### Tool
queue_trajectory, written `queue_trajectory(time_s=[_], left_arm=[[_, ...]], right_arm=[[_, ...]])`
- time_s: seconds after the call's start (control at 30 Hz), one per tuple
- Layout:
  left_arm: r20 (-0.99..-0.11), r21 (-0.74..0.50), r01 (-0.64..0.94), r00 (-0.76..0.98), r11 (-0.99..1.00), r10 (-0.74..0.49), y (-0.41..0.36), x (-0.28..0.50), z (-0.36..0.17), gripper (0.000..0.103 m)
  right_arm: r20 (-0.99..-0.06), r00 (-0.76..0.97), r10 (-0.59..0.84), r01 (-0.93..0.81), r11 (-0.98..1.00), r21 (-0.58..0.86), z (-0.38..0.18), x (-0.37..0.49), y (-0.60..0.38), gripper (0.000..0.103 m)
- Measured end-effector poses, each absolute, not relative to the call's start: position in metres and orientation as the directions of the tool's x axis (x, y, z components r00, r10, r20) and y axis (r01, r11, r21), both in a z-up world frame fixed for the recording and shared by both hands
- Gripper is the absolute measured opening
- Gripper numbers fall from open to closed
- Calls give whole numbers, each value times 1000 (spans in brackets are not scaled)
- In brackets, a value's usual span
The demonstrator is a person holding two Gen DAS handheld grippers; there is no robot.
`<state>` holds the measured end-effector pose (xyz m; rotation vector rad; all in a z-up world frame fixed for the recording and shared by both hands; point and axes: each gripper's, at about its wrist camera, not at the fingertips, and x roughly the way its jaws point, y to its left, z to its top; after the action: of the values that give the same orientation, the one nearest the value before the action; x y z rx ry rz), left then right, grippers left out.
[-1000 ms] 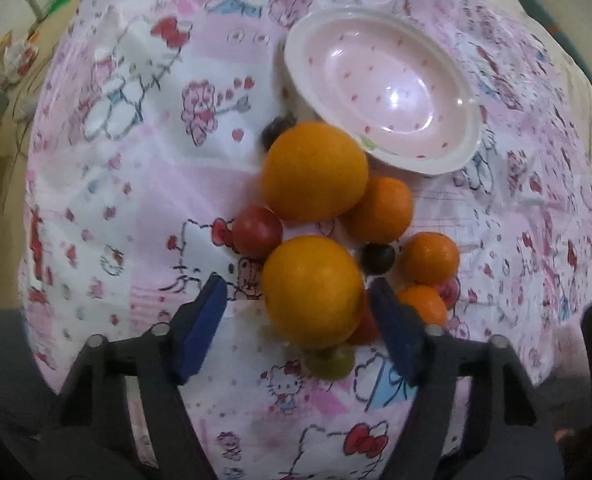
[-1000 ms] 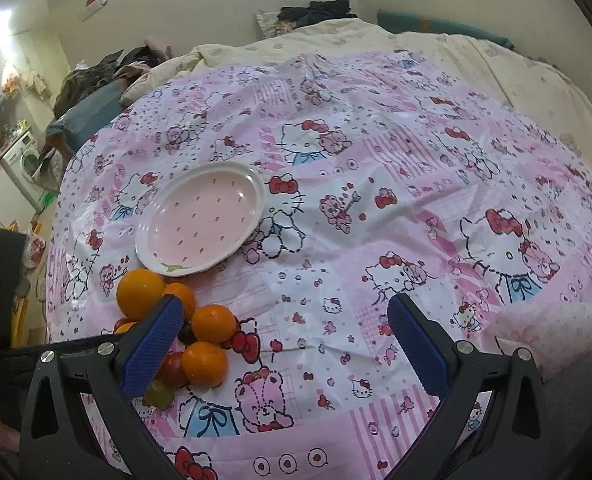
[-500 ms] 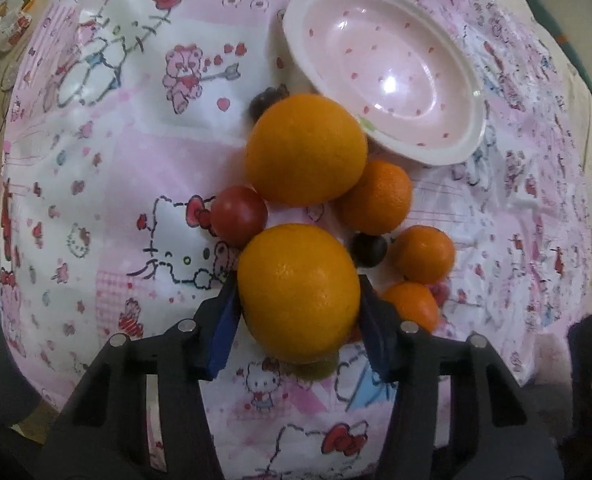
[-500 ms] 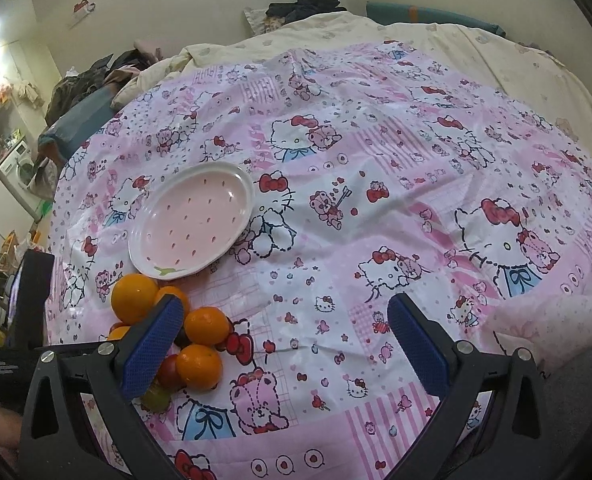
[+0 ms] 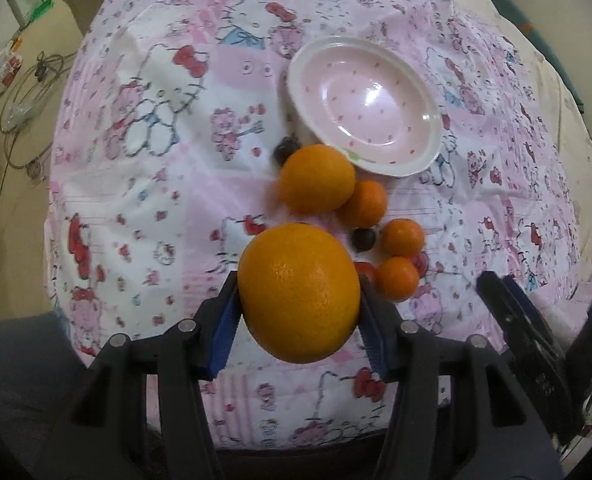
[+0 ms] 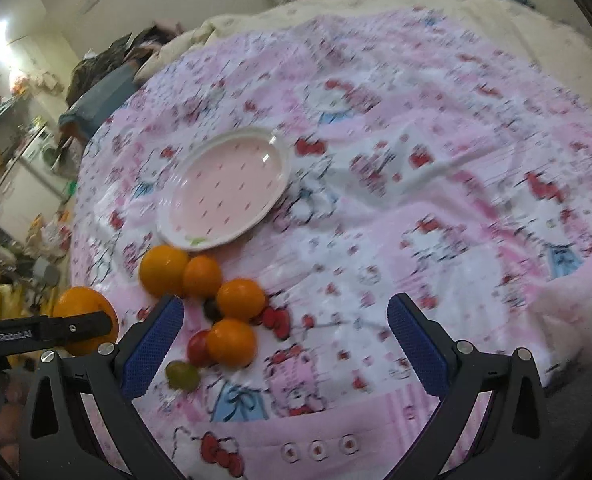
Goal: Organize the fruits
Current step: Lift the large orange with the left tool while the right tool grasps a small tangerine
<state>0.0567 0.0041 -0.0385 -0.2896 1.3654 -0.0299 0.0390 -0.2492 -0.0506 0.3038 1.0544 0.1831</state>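
The left gripper [image 5: 297, 320] has its jaws clenched on a large orange [image 5: 299, 293], which sits low in the centre of the left wrist view, lifted clear of the patterned bedspread [image 5: 144, 184]. The blue pads [image 5: 224, 326] bear on the fruit at its widest girth, one on each side; that is judged the correct hold, since a round, waxy peel would tend to slip out of any grip taken above or below the middle. The orange looks firm and fairly heavy, with a rind that should tolerate moderate pressure without bruising. The pink plate [image 5: 431, 152] lies empty in the upper right of that view, just beyond a second large orange [image 5: 316, 184] and a cluster of smaller mandarins [image 5: 403, 236]. The dark grapes [image 5: 363, 239] and the red fruit beside them are likely soft and call for lighter closure. The right gripper [image 6: 286, 344] hangs over the bedspread with its jaws released and holding nothing.
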Motion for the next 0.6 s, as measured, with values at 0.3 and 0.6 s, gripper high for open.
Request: queue_trajectory(time_s=[0.3, 0.6], left_arm=[[-960, -230, -171, 204, 958, -194, 17, 52, -61, 50], [-956, -227, -158, 227, 961, -188, 12, 49, -46, 50]], right_arm=[[-882, 233, 410, -55, 911, 409, -103, 59, -211, 84], [-859, 205, 470, -49, 881, 470, -116, 68, -213, 44]])
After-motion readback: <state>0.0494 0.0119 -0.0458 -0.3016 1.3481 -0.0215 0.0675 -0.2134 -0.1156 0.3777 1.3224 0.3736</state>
